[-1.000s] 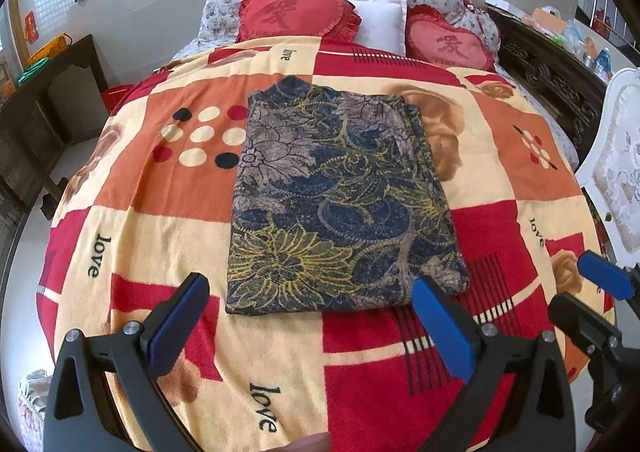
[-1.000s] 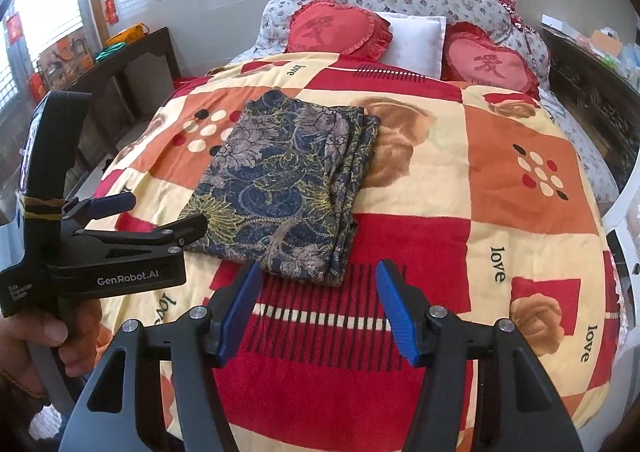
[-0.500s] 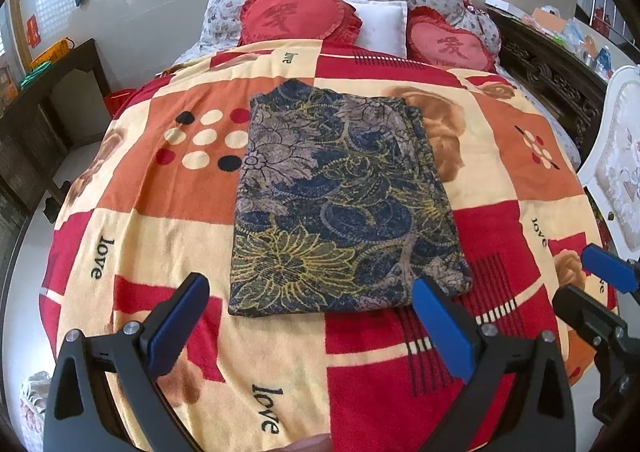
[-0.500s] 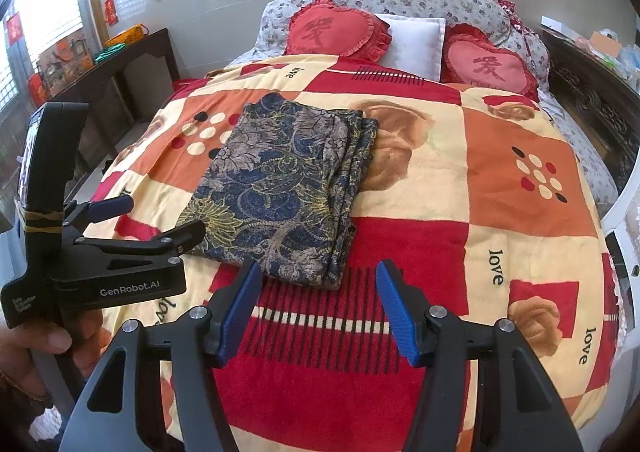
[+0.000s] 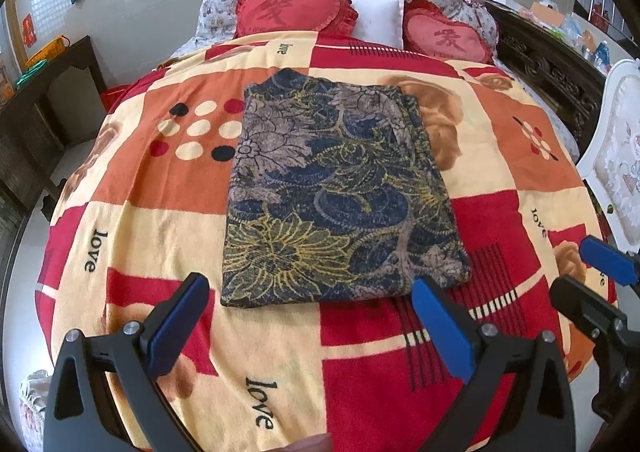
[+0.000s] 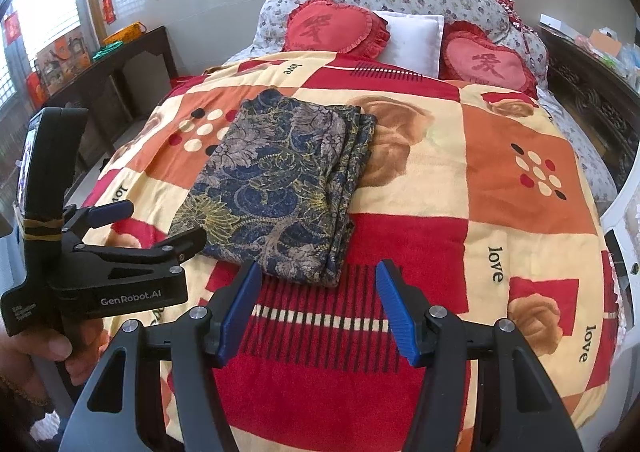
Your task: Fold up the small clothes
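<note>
A folded garment [image 5: 336,196] with a dark blue, grey and yellow flower print lies flat on the patchwork blanket [image 5: 168,236]; it also shows in the right wrist view [image 6: 280,188]. My left gripper [image 5: 308,326] is open and empty, held above the blanket just short of the garment's near edge. It also shows in the right wrist view [image 6: 156,226] at the left. My right gripper [image 6: 316,308] is open and empty, near the garment's near right corner. Its fingers [image 5: 608,264] show at the right edge of the left wrist view.
Two red heart cushions [image 5: 292,8] [image 5: 444,36] and a white pillow [image 5: 380,16] lie at the head of the bed. A dark wooden cabinet [image 6: 116,80] stands on the left, a carved dark sideboard [image 5: 548,64] and a white chair [image 5: 616,160] on the right.
Both grippers have drawn back slightly from the garment. The garment has not moved, and both grippers stay open.
</note>
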Available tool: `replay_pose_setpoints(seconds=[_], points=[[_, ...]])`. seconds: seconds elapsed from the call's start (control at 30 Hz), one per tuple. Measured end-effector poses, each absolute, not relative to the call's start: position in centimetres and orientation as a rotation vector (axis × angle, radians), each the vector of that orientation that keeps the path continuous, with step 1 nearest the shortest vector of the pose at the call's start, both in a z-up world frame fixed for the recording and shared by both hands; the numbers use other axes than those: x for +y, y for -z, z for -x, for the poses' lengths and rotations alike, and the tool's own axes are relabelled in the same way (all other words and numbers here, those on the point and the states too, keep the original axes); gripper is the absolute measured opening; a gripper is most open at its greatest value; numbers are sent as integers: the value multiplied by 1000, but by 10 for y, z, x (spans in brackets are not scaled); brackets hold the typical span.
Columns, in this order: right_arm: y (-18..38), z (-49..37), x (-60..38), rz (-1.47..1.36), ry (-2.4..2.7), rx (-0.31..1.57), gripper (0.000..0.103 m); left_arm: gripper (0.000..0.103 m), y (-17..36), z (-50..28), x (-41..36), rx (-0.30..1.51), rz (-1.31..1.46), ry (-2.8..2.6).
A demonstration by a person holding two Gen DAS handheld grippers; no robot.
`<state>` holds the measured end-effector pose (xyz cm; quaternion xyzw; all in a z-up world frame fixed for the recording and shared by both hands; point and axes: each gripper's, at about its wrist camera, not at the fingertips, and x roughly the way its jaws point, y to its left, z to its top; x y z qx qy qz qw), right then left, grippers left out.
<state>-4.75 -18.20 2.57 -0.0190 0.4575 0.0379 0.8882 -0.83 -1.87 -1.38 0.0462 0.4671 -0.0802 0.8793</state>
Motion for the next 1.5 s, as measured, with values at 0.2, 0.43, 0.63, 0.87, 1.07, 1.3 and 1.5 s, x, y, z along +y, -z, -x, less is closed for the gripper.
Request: replay_pose_setpoints(seconds=[0.2,0.43,0.63,0.87,1.07,1.3,1.5], points=[[-23,47,-181,36,-79,957,72,103,16,8,-18,975,-93,164],[-22,43,-177,75,6,956,72,103,18,8,-16,977,-94,163],[-20,44,-162,125,77,956,72,103,23,10,-16,987,-102,156],[-19,46,-155,174,115,941,72,103,24,10,-16,984,-106,150],[-25,50,-156,200,158,903,72,103,24,9,-16,985,-112,150],[-20,51,-168,265,280,909,72,103,25,10,-20,987,-118,151],[-12,52,-181,253,304,945,72,103,27,10,-24,988,-118,159]])
